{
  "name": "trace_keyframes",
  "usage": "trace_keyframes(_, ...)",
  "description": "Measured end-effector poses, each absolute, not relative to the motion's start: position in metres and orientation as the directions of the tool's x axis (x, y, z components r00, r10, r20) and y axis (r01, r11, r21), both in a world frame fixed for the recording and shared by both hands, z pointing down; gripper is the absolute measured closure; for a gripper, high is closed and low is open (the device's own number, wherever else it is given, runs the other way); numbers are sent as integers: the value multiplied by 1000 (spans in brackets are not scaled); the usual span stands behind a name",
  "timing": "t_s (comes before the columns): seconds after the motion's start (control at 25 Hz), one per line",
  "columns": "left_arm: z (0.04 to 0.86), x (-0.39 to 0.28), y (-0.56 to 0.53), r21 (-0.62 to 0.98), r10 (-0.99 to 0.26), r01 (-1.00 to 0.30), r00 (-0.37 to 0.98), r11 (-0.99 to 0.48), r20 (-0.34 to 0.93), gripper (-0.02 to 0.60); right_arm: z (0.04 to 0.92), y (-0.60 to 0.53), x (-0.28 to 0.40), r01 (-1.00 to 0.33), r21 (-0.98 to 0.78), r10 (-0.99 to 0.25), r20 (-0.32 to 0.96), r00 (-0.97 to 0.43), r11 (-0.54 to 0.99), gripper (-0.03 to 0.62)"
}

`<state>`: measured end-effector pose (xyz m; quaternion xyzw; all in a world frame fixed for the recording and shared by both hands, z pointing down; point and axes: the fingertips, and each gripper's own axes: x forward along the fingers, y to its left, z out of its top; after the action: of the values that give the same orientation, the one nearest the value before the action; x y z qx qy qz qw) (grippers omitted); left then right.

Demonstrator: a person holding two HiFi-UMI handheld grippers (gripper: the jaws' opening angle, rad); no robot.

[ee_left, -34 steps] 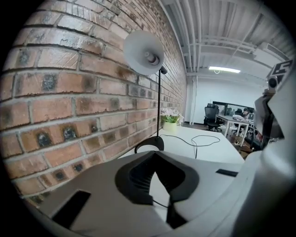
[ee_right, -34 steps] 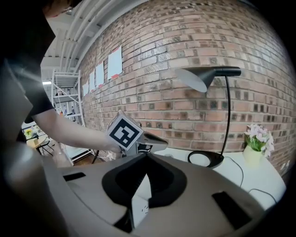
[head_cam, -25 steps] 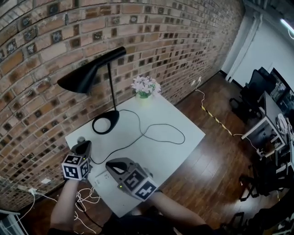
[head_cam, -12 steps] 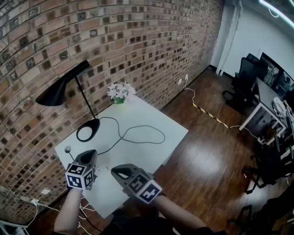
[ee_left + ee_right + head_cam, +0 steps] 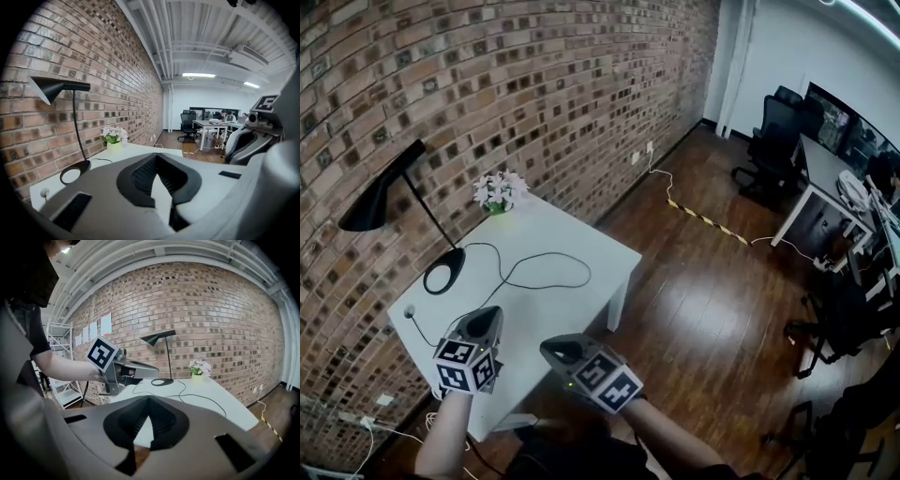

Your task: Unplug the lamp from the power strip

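Observation:
The black lamp [image 5: 380, 192] stands at the far left of the white table [image 5: 581, 246], its ring base [image 5: 442, 277] by the brick wall. Its black cord [image 5: 546, 281] loops across the tabletop and runs back toward the near edge, where my left gripper [image 5: 484, 324] hides its end. The power strip is not visible. Both grippers hover at the table's near edge, side by side. The left gripper [image 5: 157, 157] is shut and holds nothing. Beside it the right gripper [image 5: 559, 349] [image 5: 149, 399] also has its jaws together, with nothing in them. The lamp [image 5: 159, 339] shows beyond the left gripper [image 5: 138, 371].
A small pot of white flowers [image 5: 497, 191] sits at the table's far corner. A small round thing on a thin wire [image 5: 410, 311] lies near the left edge. Loose cables [image 5: 366, 422] trail on the floor under a wall socket. Desks and office chairs [image 5: 778, 127] stand at the right.
Both grippers have drawn back together from over the tabletop to its near edge. The head view has swung right, so the table and lamp now sit further left and smaller.

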<state>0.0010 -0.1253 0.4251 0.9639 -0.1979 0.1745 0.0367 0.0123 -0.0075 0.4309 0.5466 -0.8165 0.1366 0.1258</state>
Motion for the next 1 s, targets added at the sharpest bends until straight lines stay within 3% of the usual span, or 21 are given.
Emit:
trace_keyframes(0.28, 419, 66, -76, -5, -272, -289, 895, -957, 354, 578, 432, 35, 72, -957, -112, -891, 349, -291, 269, 599)
trace_keyframes(0.76, 421, 190, -11, 39, -36, -52, 943, -998, 332, 578, 432, 86, 181, -998, -69, -923, 384, -30, 4, 598)
trace_keyframes(1.0, 425, 238, -21, 34, 37, 28, 944, -999, 326, 578, 432, 78, 222, -995, -59, -913, 404, 49, -80, 598)
